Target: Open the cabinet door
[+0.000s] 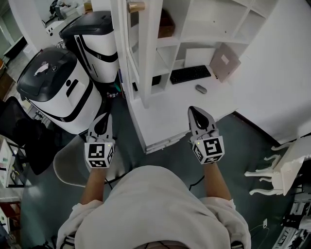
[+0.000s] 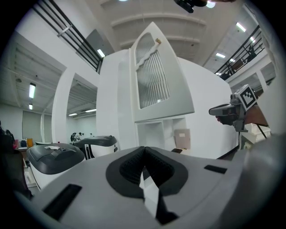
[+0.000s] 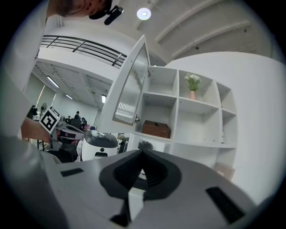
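The tall white cabinet (image 1: 204, 29) stands ahead with its door (image 1: 138, 53) swung open toward me, a gold knob (image 1: 136, 7) near its top edge. The door's ribbed glass panel (image 2: 154, 76) shows in the left gripper view, and the door (image 3: 132, 85) again in the right gripper view. My left gripper (image 1: 101, 121) hovers short of the door's left side, jaws shut and empty. My right gripper (image 1: 200, 115) is level over the cabinet's low desk surface, also shut on nothing. Neither touches the door. Each gripper sees the other: right gripper (image 2: 225, 110), left gripper (image 3: 67, 132).
A keyboard (image 1: 190, 74), a mouse (image 1: 200, 89) and a tan board (image 1: 224, 62) lie in the cabinet's lower bay. A brown box (image 3: 155, 129) and a flower vase (image 3: 192, 82) sit on shelves. Two white-and-black machines (image 1: 53, 90) (image 1: 95, 36) stand left; a white chair (image 1: 73, 165) is below them.
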Tool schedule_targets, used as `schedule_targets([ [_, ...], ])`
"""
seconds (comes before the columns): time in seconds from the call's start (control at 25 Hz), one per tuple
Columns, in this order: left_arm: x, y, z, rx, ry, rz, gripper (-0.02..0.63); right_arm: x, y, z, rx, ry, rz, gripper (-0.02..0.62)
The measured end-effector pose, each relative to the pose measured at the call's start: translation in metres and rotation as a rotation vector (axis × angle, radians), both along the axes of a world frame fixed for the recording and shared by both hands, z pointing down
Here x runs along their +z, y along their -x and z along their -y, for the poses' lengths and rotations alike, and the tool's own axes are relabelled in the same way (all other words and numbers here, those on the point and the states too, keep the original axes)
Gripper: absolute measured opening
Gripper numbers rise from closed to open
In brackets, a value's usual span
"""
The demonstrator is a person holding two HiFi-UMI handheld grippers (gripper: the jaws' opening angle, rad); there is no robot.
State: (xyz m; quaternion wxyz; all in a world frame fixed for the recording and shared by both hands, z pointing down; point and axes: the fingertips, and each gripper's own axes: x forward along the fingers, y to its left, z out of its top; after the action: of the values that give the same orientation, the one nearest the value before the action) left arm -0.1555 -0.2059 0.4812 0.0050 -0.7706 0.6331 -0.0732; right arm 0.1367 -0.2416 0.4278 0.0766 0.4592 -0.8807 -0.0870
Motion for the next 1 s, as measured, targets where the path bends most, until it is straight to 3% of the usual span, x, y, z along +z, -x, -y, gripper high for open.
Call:
schedule_targets([
  [1.0, -0.0014, -0.0034, 0.0035, 0.013, -0.002, 0.007, 0.0, 0.0066, 0.0063, -0.0048, -0.013, 0.009, 0.004, 0.002],
])
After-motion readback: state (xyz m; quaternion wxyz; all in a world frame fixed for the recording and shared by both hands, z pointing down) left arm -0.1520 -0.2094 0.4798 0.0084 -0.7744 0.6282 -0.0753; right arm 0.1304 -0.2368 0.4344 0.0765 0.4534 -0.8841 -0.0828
